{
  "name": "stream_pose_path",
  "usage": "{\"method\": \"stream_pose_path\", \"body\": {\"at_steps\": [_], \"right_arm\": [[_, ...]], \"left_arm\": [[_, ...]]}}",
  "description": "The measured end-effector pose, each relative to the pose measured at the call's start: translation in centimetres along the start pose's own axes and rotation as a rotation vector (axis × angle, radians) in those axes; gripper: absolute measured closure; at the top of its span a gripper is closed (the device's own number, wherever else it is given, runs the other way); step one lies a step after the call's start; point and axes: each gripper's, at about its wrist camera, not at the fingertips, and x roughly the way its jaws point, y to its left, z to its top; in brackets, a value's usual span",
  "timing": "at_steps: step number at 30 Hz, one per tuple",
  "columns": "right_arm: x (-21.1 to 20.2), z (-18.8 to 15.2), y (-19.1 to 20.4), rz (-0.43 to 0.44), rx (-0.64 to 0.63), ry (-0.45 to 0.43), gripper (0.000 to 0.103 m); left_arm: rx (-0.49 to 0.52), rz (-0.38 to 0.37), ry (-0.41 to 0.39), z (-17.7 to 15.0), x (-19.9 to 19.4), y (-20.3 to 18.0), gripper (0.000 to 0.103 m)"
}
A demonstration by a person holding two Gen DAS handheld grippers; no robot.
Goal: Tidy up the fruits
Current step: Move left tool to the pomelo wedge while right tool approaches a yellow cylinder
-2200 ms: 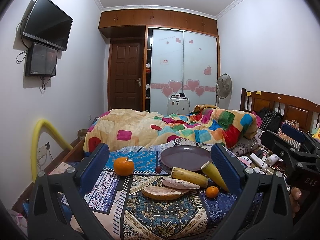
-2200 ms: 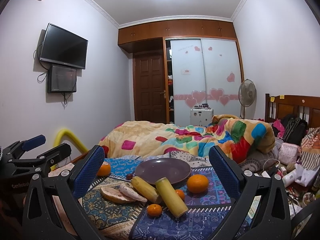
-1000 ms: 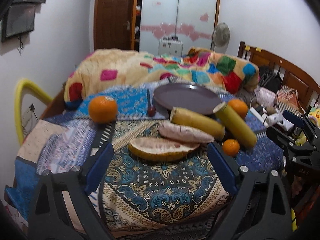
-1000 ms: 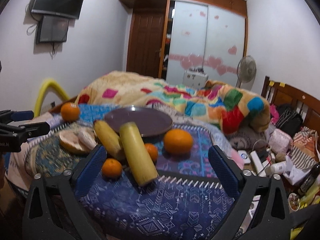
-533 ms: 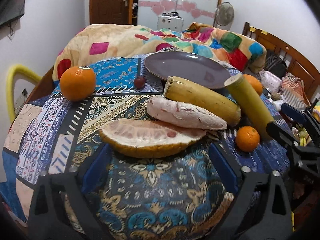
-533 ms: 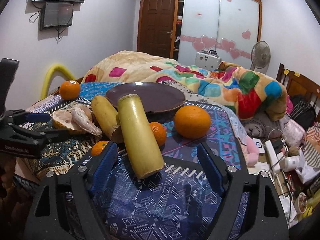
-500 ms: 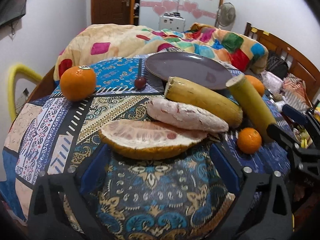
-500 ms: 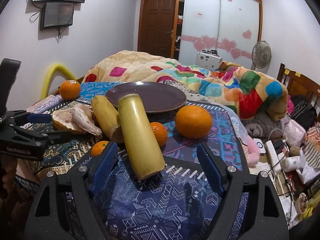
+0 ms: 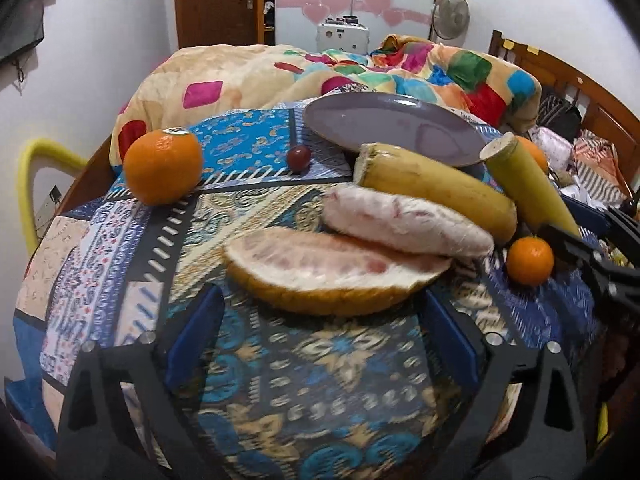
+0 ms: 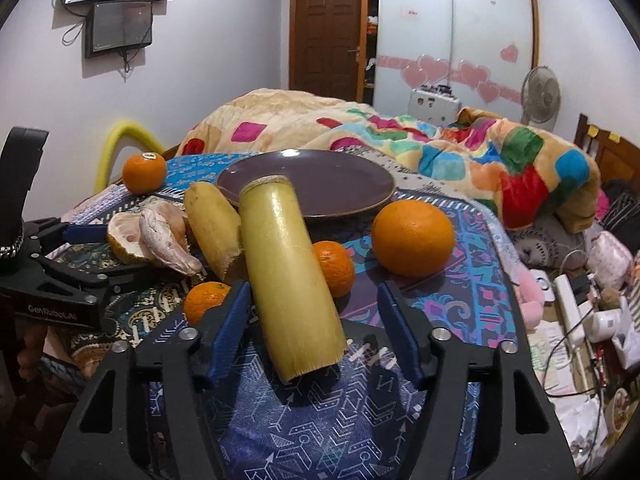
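Note:
My left gripper (image 9: 318, 312) is open, its blue pads just short of a cut pomelo wedge (image 9: 332, 276) on the patterned cloth. Behind the wedge lie a peeled pomelo segment (image 9: 404, 220) and a banana piece (image 9: 432, 184). My right gripper (image 10: 314, 300) is closing, with the near end of a yellow stalk (image 10: 288, 276) between its jaws. The left pad is almost at the stalk, while a gap shows at the right pad. A purple plate (image 10: 340, 188) sits behind, bare. A big orange (image 10: 414, 232) and two tangerines (image 10: 336, 266) (image 10: 204, 300) flank the stalk.
Another orange (image 9: 162, 166) and a small dark red fruit (image 9: 299, 158) sit at the cloth's far left. A rumpled colourful quilt (image 10: 460, 148) lies behind the plate. Clutter with cables (image 10: 576, 312) fills the floor to the right. The cloth's front edge drops off close to both grippers.
Both grippers came forward and down toward the fruit. The right jaws narrowed around the yellow stalk. The left jaws stayed wide and now sit close to the pomelo wedge.

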Motion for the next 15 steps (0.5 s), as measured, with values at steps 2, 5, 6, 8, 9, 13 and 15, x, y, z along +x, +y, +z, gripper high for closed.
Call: {"method": "stream_pose_path", "body": {"at_steps": [2,5,6,8,9,13,15], "right_arm": [[0.2,0.0,0.1,0.022,-0.004,0.013,0.059],[0.3,-0.1,0.1,0.027,-0.008,0.023,0.062],[0.2,-0.1,0.2,0.024,-0.010,0.023,0.062],[-0.1,-0.2,0.2,0.021,-0.010,0.024,0.063],[-0.3,-0.3,0.2,0.019,-0.008,0.023,0.063],[-0.7,-0.4,0.0,-0.001,-0.020,0.032,0.064],[-0.7,-0.4,0.1,-0.003,-0.029,0.048,0.064]], "left_arm": [[0.006,-0.002,0.006,-0.3,-0.4,0.7,0.011],[0.004,0.024,0.010,-0.6,-0.9,1.8,0.018],[-0.004,0.038,0.012,-0.7,-1.1,2.4,0.023],[-0.025,0.068,0.015,-0.7,-1.4,3.7,0.029],[-0.041,0.079,0.021,-0.7,-1.4,4.6,0.030],[-0.071,0.069,0.046,-0.9,-2.0,6.0,0.033],[-0.065,0.043,0.045,-0.9,-2.4,5.6,0.033]]}}
